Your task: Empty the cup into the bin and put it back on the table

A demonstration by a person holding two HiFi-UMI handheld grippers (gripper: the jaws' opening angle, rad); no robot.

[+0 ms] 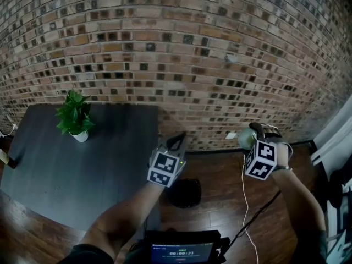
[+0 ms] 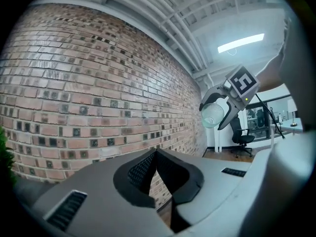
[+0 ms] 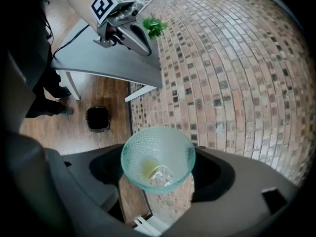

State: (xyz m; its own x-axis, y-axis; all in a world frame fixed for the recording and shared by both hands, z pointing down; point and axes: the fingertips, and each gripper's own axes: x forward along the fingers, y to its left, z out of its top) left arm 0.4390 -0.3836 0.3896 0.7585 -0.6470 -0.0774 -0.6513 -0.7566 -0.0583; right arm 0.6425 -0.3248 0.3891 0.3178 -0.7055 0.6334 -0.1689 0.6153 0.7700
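A clear, pale green textured cup sits between the jaws of my right gripper, which is shut on it. Something small and yellowish lies at the cup's bottom. In the head view the cup and right gripper hang over the wooden floor near the brick wall, to the right of the black bin. The bin stands on the floor beside the table. My left gripper hovers by the table's right edge, above the bin. Its jaws meet at the tips with nothing between them.
The dark grey table fills the left, with a small potted plant at its far side. A brick wall runs along the back. A white cable trails below the right hand. An office chair stands far off.
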